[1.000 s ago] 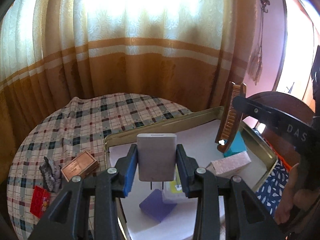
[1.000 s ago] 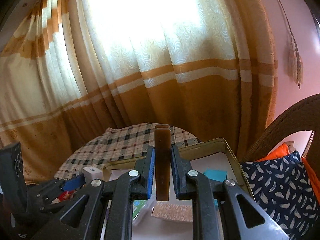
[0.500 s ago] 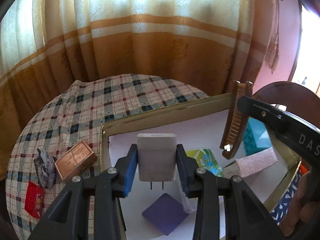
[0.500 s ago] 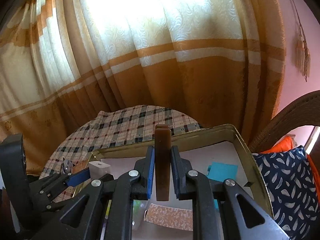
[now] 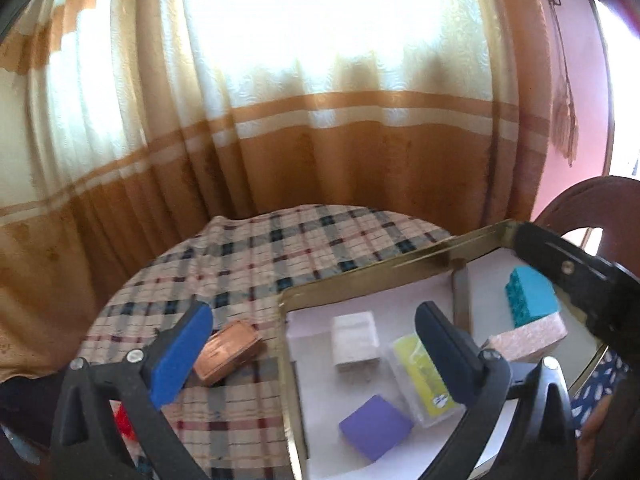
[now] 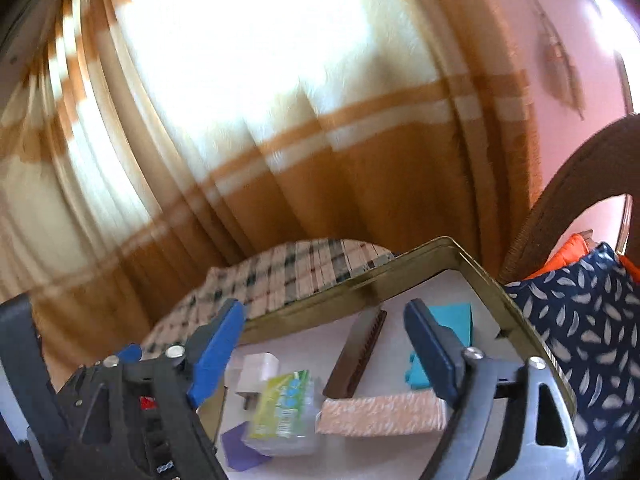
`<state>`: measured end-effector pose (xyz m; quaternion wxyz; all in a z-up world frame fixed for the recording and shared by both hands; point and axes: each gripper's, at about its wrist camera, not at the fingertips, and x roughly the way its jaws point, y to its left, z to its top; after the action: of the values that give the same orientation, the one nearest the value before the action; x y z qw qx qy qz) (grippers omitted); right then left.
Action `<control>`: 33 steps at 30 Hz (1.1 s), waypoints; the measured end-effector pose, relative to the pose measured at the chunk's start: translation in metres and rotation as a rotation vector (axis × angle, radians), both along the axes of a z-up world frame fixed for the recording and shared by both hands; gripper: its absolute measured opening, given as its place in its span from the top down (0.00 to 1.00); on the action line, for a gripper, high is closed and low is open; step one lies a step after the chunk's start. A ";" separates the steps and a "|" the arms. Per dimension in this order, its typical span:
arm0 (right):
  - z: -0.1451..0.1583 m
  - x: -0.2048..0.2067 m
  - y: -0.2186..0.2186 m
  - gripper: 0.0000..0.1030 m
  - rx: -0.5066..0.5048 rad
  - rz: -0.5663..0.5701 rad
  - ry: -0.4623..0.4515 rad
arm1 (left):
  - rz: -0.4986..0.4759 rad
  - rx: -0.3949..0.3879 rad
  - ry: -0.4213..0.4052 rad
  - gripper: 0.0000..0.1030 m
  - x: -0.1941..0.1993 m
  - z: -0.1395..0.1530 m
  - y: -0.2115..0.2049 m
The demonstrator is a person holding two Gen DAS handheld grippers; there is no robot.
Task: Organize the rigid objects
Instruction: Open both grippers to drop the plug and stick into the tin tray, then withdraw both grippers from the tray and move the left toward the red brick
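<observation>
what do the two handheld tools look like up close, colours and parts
Both match: black plastic frames with triangular cut-outs, silver screw heads at the joints, and two fingers tipped with blue pads. The left tool shows one bright blue pad. The right tool looks the same, blurred. No cables or sleeves visible.

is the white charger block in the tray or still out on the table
In: the white rectangular charger block lies flat inside the gold-rimmed metal tray.

Two sponges — one comb — one charger
</observation>
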<state>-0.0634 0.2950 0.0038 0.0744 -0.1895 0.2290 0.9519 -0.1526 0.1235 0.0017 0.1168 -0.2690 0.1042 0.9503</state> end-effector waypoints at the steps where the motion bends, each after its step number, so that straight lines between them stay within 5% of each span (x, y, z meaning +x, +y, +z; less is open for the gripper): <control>1: -0.002 0.007 -0.006 0.16 0.016 -0.029 0.018 | 0.016 -0.006 0.004 0.00 0.002 -0.002 -0.005; 10: -0.009 0.048 -0.051 0.12 0.222 -0.271 0.167 | 0.169 0.004 0.032 0.00 0.009 -0.016 -0.065; 15: -0.004 0.051 -0.070 0.11 0.262 -0.253 0.214 | 0.210 0.011 0.036 0.01 0.011 -0.022 -0.083; 33: -0.006 0.051 -0.105 0.11 0.351 -0.218 0.167 | 0.256 0.059 0.056 0.01 0.022 -0.033 -0.117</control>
<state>-0.0126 0.1896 -0.0025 0.1895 -0.0681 0.0844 0.9759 -0.1302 0.0064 -0.0315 -0.0004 -0.2499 0.0443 0.9673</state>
